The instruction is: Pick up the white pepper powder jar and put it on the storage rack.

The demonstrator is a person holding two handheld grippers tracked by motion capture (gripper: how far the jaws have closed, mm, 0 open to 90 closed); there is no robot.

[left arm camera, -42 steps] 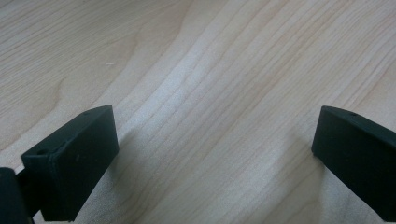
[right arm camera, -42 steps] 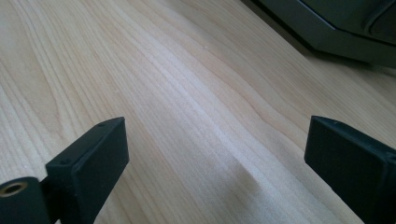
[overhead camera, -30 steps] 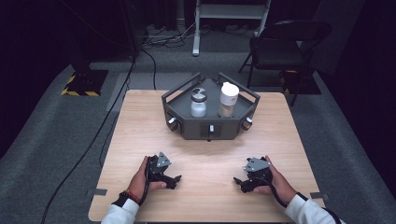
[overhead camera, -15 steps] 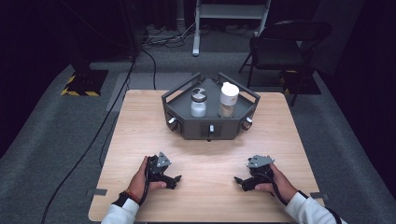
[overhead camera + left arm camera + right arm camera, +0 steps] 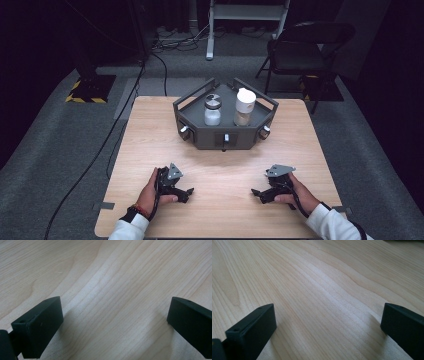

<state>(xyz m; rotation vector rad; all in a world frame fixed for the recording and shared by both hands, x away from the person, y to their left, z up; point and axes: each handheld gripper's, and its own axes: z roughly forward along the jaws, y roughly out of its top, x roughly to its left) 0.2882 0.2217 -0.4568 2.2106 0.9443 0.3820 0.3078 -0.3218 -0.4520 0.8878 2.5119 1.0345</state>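
Overhead light falls brightly on the table (image 5: 150, 150), while the floor around it sinks into darkness. The gripper views are sharp, with soft shadows beside the jaws.

Wooden table (image 5: 150, 130), dark grey tray (image 5: 225, 136) at its far side holding a clear jar (image 5: 212, 111) beside a white-lidded bottle (image 5: 244, 107), left gripper (image 5: 187, 192) and right gripper (image 5: 256, 193) resting near the front edge, well apart

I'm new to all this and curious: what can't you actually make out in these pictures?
- Contents of the clear jar and the white-lidded jar: high view, too small to tell.
- Jar bases: high view, hidden by the tray wall.
- Knob markings: high view, too small.
- Forearms: high view, cut off by the bottom edge.
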